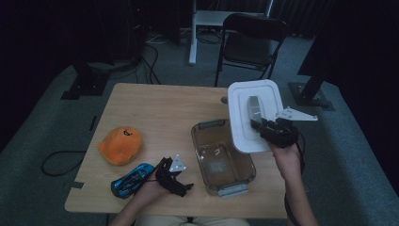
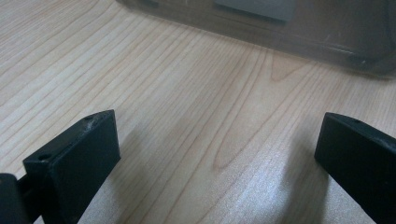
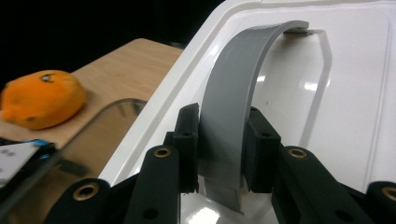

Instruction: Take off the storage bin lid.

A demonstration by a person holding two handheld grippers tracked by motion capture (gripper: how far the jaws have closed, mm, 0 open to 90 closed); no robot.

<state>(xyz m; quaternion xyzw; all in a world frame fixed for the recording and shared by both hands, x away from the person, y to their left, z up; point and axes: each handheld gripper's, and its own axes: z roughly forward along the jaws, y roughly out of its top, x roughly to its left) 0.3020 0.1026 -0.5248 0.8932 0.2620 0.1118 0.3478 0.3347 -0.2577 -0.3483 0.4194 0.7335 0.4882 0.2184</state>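
Going from the left, an orange plush toy (image 1: 120, 145) and a blue toy car (image 1: 131, 180) are lying just to the outer side of the left claw (image 2: 217, 154), which is resting on the table (image 1: 160, 113) with its jaws spread wide and nothing but bare wood between them; the clear container (image 1: 221, 157) is sitting just ahead of its tips. That claw is doing well by staying parked, close enough to steady the container if the need arises. Further right, the right claw (image 3: 222, 149) is clenched on the grey handle (image 3: 233, 112) of the white lid (image 1: 254, 115), gripping the arch low, near one of its ends, so the lid is hanging tilted above and beyond the claw, over the far right side of the container. As I judge it, the step in hand is carrying the lid, either clear of the container or onto it. Doing it well is calling for a firm pinch throughout, since an off-centre hold is letting the lid swing; the hand should be moving slowly, keeping the lid's lower edge above the container rim, and levelling it before setting it down.
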